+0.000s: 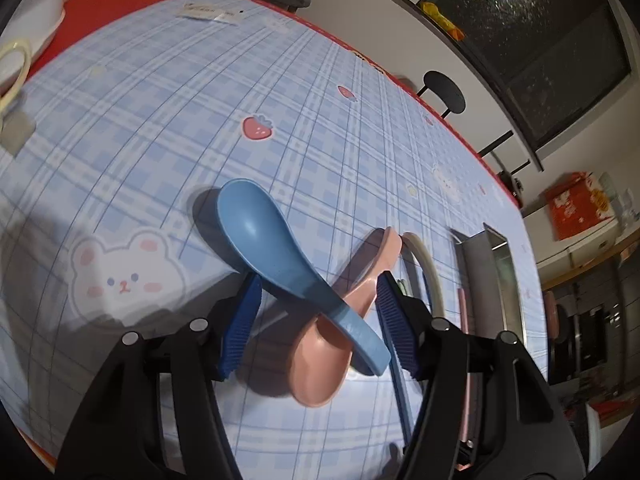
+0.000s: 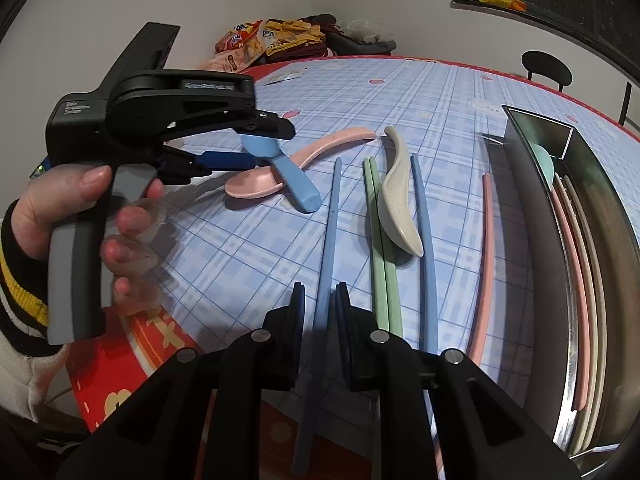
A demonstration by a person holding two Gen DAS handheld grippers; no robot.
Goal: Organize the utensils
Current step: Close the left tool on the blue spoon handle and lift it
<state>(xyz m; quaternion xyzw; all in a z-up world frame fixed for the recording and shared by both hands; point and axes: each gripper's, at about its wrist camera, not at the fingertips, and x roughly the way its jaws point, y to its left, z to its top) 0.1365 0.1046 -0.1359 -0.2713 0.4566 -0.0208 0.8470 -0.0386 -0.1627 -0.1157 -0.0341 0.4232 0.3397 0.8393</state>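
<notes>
Partly done, by the look of it. Metal tray [image 2: 532, 216] at right edge of right-wrist view already holds several chopsticks (pink, cream) plus a green spoon [image 2: 545, 162] at its far end. Left on tabletop [image 2: 248, 248]: pink spoon [image 2: 260, 182] w/ blue spoon [image 2: 298, 190] lying across it, center-left; cream spoon [image 2: 400, 208] resting over green chopstick pair [image 2: 380, 264], center; two blue chopsticks [image 2: 424, 248]; one pink chopstick [image 2: 482, 272] just beside tray.

Left gripper [image 1: 318, 300]: fingers [image 1: 244, 320] partly open, straddling the crossed spoons, lower center of left-wrist view; pads not pressing on either yet, so nothing held. Right gripper [image 2: 320, 312]: fingers nearly closed on a blue chopstick [image 2: 328, 236], bottom center.

Writing: on left gripper body, upper left of right-wrist view, white lettering, too blurred to read w/ confidence. Snack bags [image 2: 256, 46] at top center, print illegible.
</notes>
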